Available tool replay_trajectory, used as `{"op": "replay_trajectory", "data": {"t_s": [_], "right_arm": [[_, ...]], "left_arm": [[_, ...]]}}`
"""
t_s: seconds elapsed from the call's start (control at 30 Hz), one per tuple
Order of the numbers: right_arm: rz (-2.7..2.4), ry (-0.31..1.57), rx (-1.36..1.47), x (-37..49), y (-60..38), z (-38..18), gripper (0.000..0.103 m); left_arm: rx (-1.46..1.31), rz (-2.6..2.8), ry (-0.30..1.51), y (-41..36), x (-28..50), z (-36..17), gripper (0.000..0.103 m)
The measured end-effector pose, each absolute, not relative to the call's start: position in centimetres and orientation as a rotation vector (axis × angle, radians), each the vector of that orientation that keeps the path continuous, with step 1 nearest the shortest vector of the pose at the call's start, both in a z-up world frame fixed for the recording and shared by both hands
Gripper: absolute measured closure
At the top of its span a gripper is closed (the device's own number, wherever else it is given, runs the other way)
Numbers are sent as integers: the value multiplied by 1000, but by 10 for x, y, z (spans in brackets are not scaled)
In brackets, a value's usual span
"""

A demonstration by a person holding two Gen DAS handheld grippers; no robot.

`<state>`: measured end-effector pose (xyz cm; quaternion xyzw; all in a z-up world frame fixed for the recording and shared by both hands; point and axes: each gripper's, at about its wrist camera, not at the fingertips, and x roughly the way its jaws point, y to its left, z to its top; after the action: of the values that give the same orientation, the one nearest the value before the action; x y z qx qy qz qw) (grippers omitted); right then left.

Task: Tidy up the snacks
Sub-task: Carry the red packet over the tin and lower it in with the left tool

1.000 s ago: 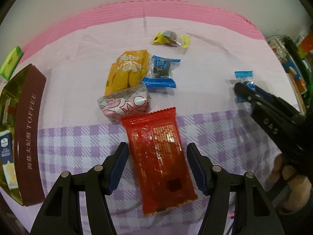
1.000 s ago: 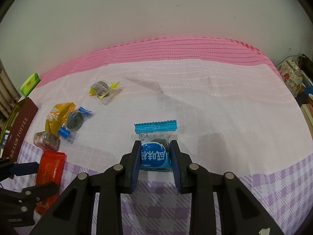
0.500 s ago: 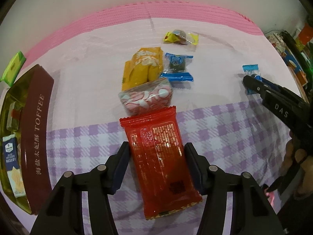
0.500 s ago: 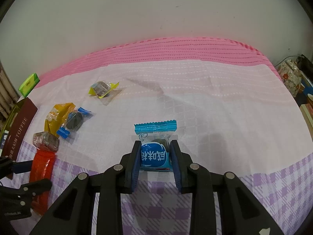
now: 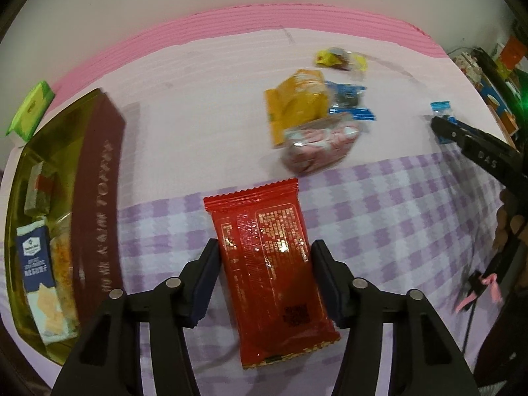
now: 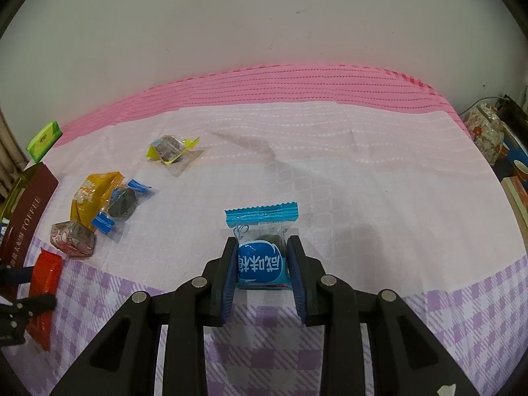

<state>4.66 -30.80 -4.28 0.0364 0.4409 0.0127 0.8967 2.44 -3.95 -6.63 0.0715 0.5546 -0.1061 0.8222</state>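
Gripping a red snack packet (image 5: 269,260), the left hand-held gripper (image 5: 264,277) has carried it off the counter (image 5: 204,115) away from the loose snack pile (image 5: 310,128), nearer the toffee box (image 5: 99,198); boxing looks next. Farther right, the right hand-held gripper (image 6: 262,267) stays clamped on a blue packet (image 6: 260,250)
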Motion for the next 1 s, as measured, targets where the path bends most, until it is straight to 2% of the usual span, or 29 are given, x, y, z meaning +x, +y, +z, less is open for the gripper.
{"op": "replay_trajectory", "data": {"t_s": [0.17,0.4,0.73,1.0], "right_arm": [[20,913,74,46,-307,-43,75],[9,914,65,46,-305,-42,75],[12,914,65,47,-306,-42,75],[11,914,64,47,-306,-42,75]], "left_arm": [[154,-224,1182,-29,26,-67,45],[188,-216,1169,-40,24,-66,56],[192,-212,1185,-39,18,-60,58],[179,-218,1136,-37,16,-31,58]]}}
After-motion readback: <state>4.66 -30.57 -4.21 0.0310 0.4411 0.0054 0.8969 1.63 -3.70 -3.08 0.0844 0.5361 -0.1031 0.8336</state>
